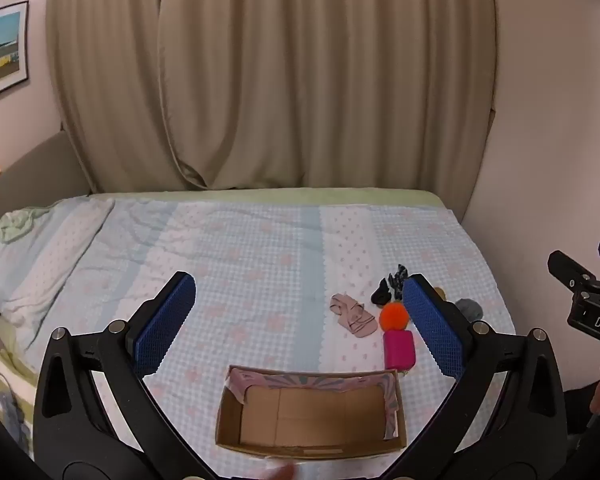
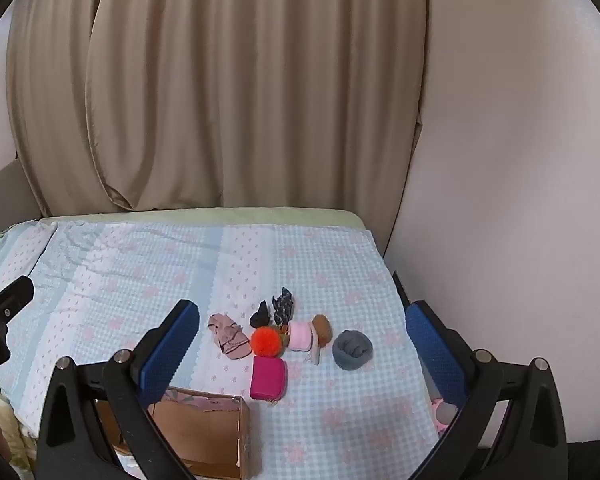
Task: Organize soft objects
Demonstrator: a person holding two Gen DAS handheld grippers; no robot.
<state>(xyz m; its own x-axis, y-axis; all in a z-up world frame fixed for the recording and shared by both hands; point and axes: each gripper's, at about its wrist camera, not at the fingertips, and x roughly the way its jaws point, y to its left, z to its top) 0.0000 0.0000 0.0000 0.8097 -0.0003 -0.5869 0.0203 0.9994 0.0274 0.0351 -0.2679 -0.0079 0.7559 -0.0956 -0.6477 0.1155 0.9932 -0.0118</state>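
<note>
Several soft things lie in a cluster on the bed: an orange pom-pom point(image 2: 266, 341), a magenta pouch point(image 2: 268, 378), a beige-pink sock point(image 2: 228, 336), a black sock point(image 2: 260, 315), a dark patterned cloth point(image 2: 283, 305), a pink roll point(image 2: 300, 335), a brown ball point(image 2: 323, 328) and a grey rolled sock point(image 2: 353, 349). An open cardboard box point(image 1: 310, 412) stands empty near the bed's front edge; it also shows in the right wrist view point(image 2: 204, 432). My left gripper point(image 1: 300, 316) is open above the box. My right gripper point(image 2: 300, 344) is open above the cluster. Both are empty.
The bed point(image 2: 140, 272) has a light blue checked cover with pink flowers. A pillow point(image 1: 32, 256) lies at the left. Beige curtains point(image 1: 260, 80) hang behind the bed and a white wall point(image 2: 500, 200) runs close along its right side.
</note>
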